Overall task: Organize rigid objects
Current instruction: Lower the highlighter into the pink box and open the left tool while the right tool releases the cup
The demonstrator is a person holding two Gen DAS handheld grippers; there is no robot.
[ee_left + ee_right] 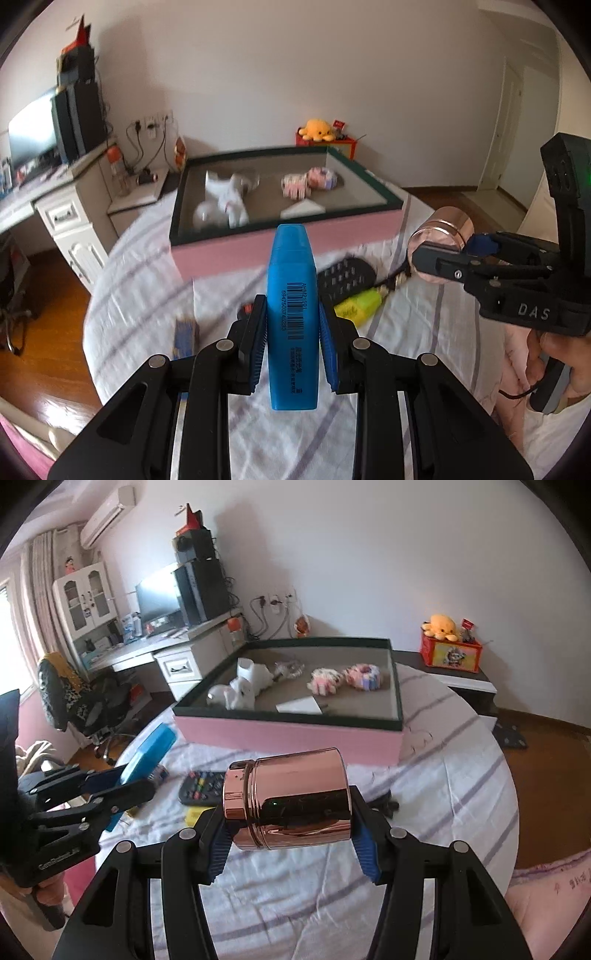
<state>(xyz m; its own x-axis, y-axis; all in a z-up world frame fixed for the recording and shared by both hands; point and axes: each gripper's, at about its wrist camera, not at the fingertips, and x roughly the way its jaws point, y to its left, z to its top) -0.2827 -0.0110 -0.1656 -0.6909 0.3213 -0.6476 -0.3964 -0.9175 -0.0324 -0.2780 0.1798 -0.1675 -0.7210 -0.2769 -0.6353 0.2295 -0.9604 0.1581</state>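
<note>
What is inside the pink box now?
The pink box holds white objects, a clear item, two pink pieces and a white card. The near wall hides part of the floor behind it.

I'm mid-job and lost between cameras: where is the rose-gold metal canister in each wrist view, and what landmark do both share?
Left wrist view: the rose-gold canister sits at the right edge, clamped in the right gripper, held above the bed.
Right wrist view: the canister lies sideways at centre, between that gripper's jaws.
Shared landmark: the pink box with the dark green rim, beyond both grippers.
</note>
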